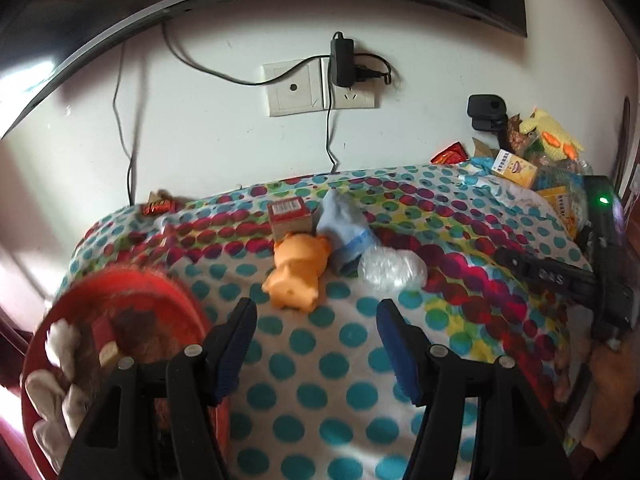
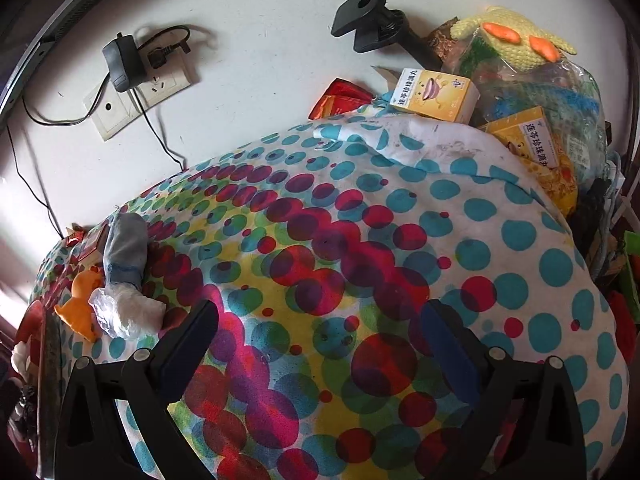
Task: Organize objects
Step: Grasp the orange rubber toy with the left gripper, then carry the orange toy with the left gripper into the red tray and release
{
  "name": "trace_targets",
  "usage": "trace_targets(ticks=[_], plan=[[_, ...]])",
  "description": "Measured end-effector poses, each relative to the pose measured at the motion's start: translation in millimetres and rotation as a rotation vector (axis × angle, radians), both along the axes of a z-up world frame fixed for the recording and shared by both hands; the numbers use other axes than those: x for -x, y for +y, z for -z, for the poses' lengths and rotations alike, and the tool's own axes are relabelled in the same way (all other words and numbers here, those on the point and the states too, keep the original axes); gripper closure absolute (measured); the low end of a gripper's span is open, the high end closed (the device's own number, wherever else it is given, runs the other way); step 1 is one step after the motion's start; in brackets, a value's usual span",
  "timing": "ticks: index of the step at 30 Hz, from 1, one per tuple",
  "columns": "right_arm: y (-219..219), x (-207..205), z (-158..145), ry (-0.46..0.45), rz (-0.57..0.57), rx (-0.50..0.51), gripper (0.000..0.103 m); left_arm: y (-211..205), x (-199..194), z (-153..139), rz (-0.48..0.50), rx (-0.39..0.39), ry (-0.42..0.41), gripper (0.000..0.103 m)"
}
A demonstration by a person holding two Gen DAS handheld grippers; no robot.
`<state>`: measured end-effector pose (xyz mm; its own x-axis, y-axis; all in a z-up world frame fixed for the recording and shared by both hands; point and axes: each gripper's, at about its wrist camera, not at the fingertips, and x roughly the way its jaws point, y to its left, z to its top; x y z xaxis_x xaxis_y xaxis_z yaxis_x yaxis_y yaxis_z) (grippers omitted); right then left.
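Note:
An orange toy pig (image 1: 298,276) lies on the dotted cloth (image 1: 320,380), with a red and brown box (image 1: 289,216), a blue sock (image 1: 346,232) and a crumpled clear plastic bag (image 1: 392,270) close around it. My left gripper (image 1: 316,316) is open and empty, just short of the pig. A red basket (image 1: 120,292) with a white glove (image 1: 60,380) and other items sits at its left. My right gripper (image 2: 320,320) is open and empty above the cloth (image 2: 360,240); the pig (image 2: 80,304), sock (image 2: 124,248) and bag (image 2: 128,312) lie at its far left.
A wall socket (image 1: 320,88) with a black adapter and cables is behind the table. At the back right is a pile: yellow boxes (image 2: 434,96), a yellow knitted toy (image 2: 516,40), a black clamp (image 2: 368,24), a red wrapper (image 2: 340,98). The right gripper's body (image 1: 600,248) shows at right.

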<state>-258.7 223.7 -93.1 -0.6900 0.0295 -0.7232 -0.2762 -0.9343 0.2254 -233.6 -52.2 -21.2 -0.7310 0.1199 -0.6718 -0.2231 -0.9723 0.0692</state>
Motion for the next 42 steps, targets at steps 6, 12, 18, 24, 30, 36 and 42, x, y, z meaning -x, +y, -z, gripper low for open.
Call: trace_targets(ticks=[6, 12, 18, 24, 30, 36, 42], plan=[[2.2, -0.1, 1.4, 0.004, -0.006, 0.026, 0.002, 19.7, 68.2, 23.5, -0.072, 0.100, -0.112, 0.039], [3.2, -0.2, 1.7, 0.009, -0.019, 0.048, 0.002, 20.4, 108.2, 52.6, -0.118, 0.138, -0.190, 0.039], [2.2, 1.5, 2.7, 0.006, -0.035, 0.061, 0.002, 19.8, 112.5, 56.8, -0.127, 0.115, -0.196, 0.059], [1.7, 1.6, 2.9, 0.005, -0.035, 0.059, 0.002, 18.5, 85.4, 25.4, -0.093, 0.050, -0.105, 0.064], [1.5, 1.8, 3.4, 0.000, -0.031, 0.049, 0.002, 13.2, 56.9, -24.9, -0.125, 0.077, 0.017, 0.064], [-0.8, 2.5, 3.8, -0.007, -0.029, 0.032, 0.002, -7.3, 32.8, -64.7, -0.192, 0.150, 0.132, 0.064], [-1.2, 3.2, 4.5, -0.008, -0.030, 0.030, 0.002, -41.4, 13.5, -88.5, -0.240, 0.173, 0.172, 0.064]])
